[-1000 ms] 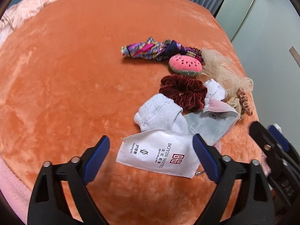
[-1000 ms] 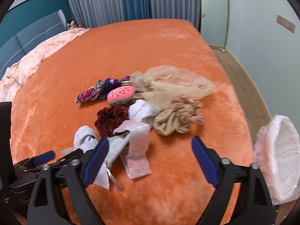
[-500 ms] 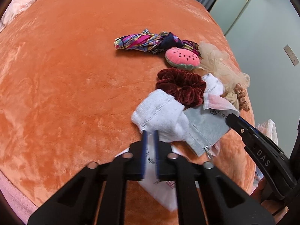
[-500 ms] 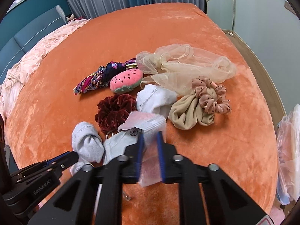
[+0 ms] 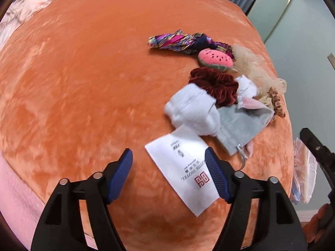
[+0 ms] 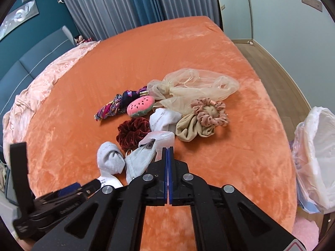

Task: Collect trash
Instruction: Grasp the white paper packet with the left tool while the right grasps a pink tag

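Observation:
A white hotel paper sachet (image 5: 186, 167) lies flat on the orange bed near its front edge. My left gripper (image 5: 168, 174) is open just above it, the right finger over its edge. My right gripper (image 6: 168, 154) is shut on a clear pink plastic wrapper (image 6: 161, 140), whose far end lies over a grey pouch (image 6: 140, 161). The wrapper also shows in the left wrist view (image 5: 251, 103). A white-lined trash bin (image 6: 316, 152) stands beside the bed at the right.
On the bed lie a white sock (image 5: 194, 113), a dark red scrunchie (image 5: 217, 87), a watermelon plush (image 5: 215, 59), a patterned scarf (image 5: 178, 41), sheer beige fabric (image 6: 192, 90) and a pink scrunchie (image 6: 211, 113). A pink quilt (image 6: 41, 85) lies far left.
My left gripper shut on the sachet, then opened, and the sachet now lies turned on the bed. My right gripper closed on the pink wrapper and stays shut on it.

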`<state>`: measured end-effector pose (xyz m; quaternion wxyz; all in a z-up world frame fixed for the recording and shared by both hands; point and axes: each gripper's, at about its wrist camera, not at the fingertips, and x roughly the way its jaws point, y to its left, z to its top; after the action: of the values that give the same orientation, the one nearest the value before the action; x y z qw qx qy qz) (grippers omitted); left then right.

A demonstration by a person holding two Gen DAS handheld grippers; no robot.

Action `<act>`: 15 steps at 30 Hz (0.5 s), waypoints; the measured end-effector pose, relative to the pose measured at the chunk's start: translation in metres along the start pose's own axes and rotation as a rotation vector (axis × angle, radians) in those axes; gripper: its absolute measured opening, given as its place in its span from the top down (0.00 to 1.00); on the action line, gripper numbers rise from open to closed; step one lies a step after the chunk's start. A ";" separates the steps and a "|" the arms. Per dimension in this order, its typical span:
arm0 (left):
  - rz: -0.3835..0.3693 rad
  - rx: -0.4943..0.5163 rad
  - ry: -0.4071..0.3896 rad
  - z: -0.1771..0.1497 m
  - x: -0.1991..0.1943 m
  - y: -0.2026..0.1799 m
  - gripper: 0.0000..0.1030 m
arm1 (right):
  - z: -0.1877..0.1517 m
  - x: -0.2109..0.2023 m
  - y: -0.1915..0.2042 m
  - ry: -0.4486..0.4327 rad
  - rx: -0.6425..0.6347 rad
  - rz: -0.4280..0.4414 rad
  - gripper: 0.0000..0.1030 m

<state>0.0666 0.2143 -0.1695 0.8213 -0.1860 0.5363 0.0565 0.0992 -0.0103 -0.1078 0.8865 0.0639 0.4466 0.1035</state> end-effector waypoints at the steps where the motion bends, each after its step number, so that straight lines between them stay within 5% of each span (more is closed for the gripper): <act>1: -0.005 -0.002 0.014 -0.002 0.003 -0.001 0.31 | -0.001 0.001 0.000 0.006 -0.003 0.002 1.00; 7: -0.019 -0.022 0.098 -0.013 0.029 -0.011 0.17 | -0.007 0.018 0.001 0.057 -0.002 -0.003 0.74; 9: 0.002 -0.020 0.097 -0.014 0.036 -0.016 0.14 | -0.011 0.024 0.001 0.071 -0.005 -0.001 0.73; 13: 0.058 -0.006 0.083 -0.010 0.043 -0.028 0.16 | -0.013 0.035 -0.001 0.102 0.005 0.013 0.66; 15: 0.084 0.002 0.069 -0.009 0.045 -0.033 0.29 | -0.011 0.041 -0.002 0.109 0.014 0.020 0.62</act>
<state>0.0873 0.1761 -0.2050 0.7995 -0.1644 0.5716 0.0839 0.1142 -0.0023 -0.1469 0.8592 0.0688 0.4944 0.1123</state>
